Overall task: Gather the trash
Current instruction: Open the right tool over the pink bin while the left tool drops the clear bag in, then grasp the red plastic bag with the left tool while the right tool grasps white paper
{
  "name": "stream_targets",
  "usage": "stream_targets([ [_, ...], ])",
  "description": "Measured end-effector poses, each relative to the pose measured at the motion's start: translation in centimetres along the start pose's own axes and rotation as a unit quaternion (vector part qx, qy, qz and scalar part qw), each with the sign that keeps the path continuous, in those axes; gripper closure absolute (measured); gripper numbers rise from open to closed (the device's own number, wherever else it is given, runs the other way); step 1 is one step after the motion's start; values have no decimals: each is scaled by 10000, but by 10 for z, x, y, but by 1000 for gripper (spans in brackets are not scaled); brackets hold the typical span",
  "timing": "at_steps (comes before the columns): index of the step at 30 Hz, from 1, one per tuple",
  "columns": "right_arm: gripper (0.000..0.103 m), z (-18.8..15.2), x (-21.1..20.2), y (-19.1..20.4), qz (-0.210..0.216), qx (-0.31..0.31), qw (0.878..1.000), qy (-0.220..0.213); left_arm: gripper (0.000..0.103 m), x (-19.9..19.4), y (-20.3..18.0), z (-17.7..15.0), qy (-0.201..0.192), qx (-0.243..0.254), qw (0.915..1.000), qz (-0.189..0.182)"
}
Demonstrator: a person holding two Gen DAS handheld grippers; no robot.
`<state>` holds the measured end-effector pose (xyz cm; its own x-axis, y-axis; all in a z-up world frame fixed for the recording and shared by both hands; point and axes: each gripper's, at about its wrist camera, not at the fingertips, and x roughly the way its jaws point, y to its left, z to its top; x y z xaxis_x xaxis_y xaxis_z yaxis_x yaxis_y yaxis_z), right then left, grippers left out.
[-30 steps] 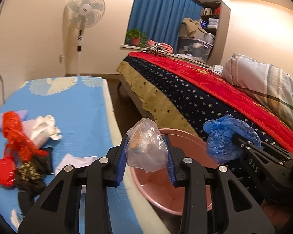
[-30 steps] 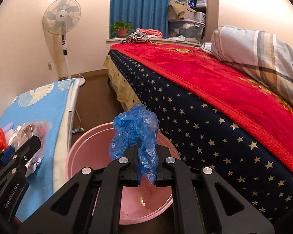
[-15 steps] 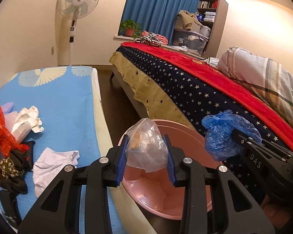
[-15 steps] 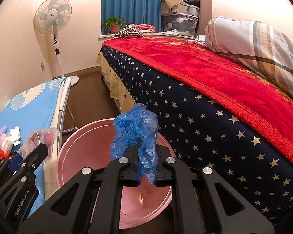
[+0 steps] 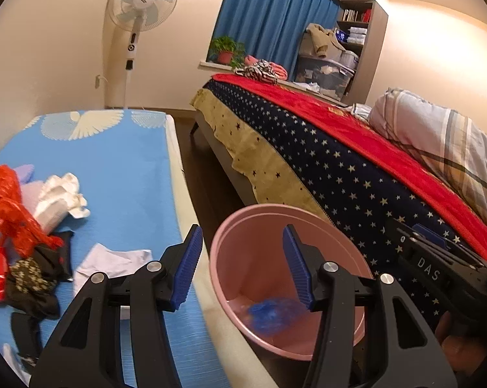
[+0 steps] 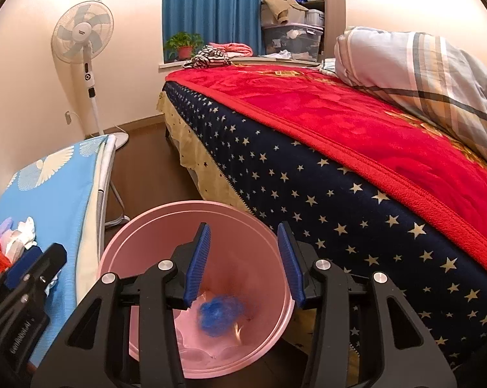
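A pink bucket [image 5: 243, 226] [image 6: 146, 226] stands on the floor between the blue board and the bed. A crumpled blue plastic bag [image 5: 271, 315] [image 6: 220, 318] lies inside it, with clear plastic [image 6: 194, 352] at the bottom. My left gripper [image 5: 241, 266] is open and empty above the bucket's left rim. My right gripper [image 6: 243, 263] is open and empty above the bucket. More trash lies on the blue board: red netting [image 5: 8, 207], white tissue [image 5: 62, 197], a white paper [image 5: 110, 258], dark scraps [image 5: 36, 278].
A blue ironing board [image 5: 114, 168] is on the left, with its edge beside the bucket. A bed with a starry blue cover [image 6: 340, 200] and red blanket [image 6: 356, 119] is on the right. A standing fan [image 5: 139, 9] is at the back wall.
Both grippers have opened. The clear bag and the blue bag have dropped from the grippers into the pink bucket.
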<state>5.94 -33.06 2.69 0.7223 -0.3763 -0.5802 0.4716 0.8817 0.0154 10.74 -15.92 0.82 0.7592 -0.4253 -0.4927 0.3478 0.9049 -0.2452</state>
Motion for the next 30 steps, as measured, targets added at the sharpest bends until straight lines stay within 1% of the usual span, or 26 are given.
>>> stream_targets([
  [13, 59, -2, -32, 17, 313, -126, 9993, -190, 54, -44, 20, 6, -339, -38, 9991, 241],
  [18, 60, -2, -47, 32, 526, -212, 9980, -274, 58, -60, 31, 6, -425, -62, 9983, 387],
  [26, 62, -3, -62, 59, 943, -197, 9948, -319, 64, -86, 63, 0, -488, -235, 9954, 796],
  [30, 62, -8, -63, 79, 1220, -288, 9918, -254, 64, -94, 77, -6, -497, -309, 9933, 994],
])
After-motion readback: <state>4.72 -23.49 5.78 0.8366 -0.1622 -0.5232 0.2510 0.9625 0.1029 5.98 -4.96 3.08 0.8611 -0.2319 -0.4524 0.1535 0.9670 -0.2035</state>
